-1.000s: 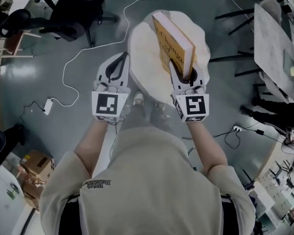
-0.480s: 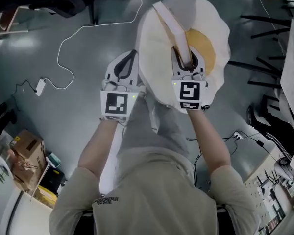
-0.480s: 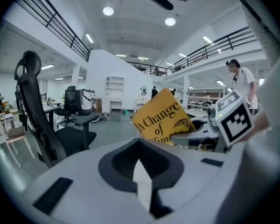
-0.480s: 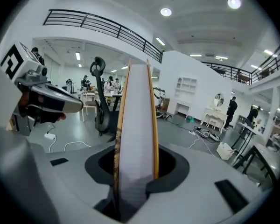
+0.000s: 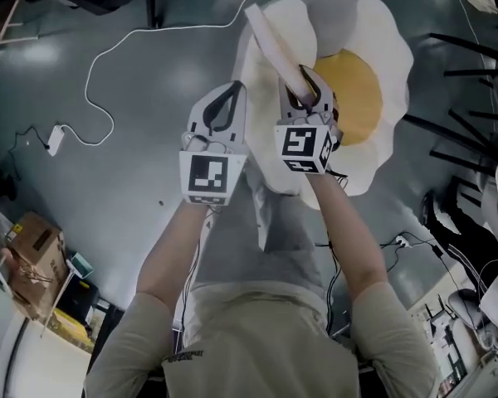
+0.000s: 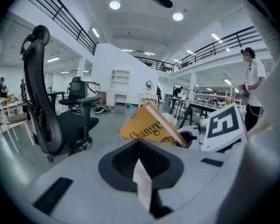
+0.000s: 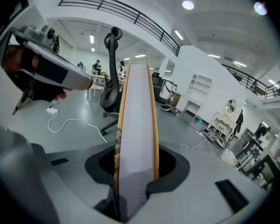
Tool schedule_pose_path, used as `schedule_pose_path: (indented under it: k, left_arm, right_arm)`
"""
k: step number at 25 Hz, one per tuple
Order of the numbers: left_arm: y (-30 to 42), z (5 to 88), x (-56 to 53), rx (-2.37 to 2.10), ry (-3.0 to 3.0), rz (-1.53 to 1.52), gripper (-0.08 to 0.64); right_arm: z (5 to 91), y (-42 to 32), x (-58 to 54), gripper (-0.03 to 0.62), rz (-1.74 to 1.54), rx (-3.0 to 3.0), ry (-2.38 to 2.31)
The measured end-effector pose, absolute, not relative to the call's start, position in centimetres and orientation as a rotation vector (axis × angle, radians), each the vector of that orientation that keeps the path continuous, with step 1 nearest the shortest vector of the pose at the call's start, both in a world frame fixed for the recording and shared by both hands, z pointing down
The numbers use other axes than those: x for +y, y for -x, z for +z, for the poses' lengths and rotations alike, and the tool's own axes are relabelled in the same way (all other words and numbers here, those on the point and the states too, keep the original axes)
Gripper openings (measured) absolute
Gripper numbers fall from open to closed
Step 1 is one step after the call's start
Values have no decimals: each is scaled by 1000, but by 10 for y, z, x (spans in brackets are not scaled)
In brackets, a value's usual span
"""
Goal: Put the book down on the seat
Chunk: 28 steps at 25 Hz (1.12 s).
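The seat (image 5: 361, 152) is a round cushion shaped like a fried egg, white with a yellow centre, on the floor ahead of me. My right gripper (image 5: 304, 80) is shut on the yellow book (image 5: 270, 40), which stands edge-on above the seat's left part. In the right gripper view the book's page edge (image 7: 135, 120) rises straight up between the jaws of the right gripper (image 7: 135, 169). My left gripper (image 5: 225, 106) hangs just left of it, shut and holding nothing. In the left gripper view the book's cover (image 6: 149, 127) shows beyond the left gripper (image 6: 140, 146).
A white cable (image 5: 108, 52) with an adapter (image 5: 54, 139) trails over the grey floor at the left. A cardboard box (image 5: 29, 247) sits at lower left. Black chair legs (image 5: 465, 81) stand right of the seat. A black office chair (image 6: 51, 120) stands to the left.
The book has turned from showing its cover to edge-on. Both grippers have moved closer together, and the seat's yellow centre has come into view to the right of the book.
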<state>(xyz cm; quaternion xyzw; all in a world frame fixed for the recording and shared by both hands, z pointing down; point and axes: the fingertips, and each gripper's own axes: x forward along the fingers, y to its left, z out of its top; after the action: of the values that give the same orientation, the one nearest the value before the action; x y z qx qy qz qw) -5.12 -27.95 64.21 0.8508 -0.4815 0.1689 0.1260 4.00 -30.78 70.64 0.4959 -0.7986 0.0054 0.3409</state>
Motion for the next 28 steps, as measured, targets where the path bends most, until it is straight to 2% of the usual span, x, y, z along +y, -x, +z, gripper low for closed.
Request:
schedule_pose_path:
  k: [5, 8, 14, 18, 21, 28]
  left_arm:
    - [60, 670, -282, -1410, -2444, 510, 11]
    - [68, 678, -282, -1431, -2404, 519, 9]
    - [79, 703, -272, -1456, -2346, 560, 9]
    - [83, 709, -261, -1457, -2345, 568, 9]
    - [81, 717, -246, -1410, -2338, 614, 11]
    - [74, 749, -229, -1332, -2323, 735, 11]
  right_arm:
    - [779, -10, -288, 153, 149, -2079, -1062]
    - [797, 7, -269, 236, 188, -2132, -967]
    - [807, 29, -248, 347, 385, -2276, -870]
    - [808, 35, -241, 376, 552, -2383, -802]
    - [811, 39, -236, 374, 763, -2440, -795]
    - [815, 43, -238, 376, 750, -2418, -831]
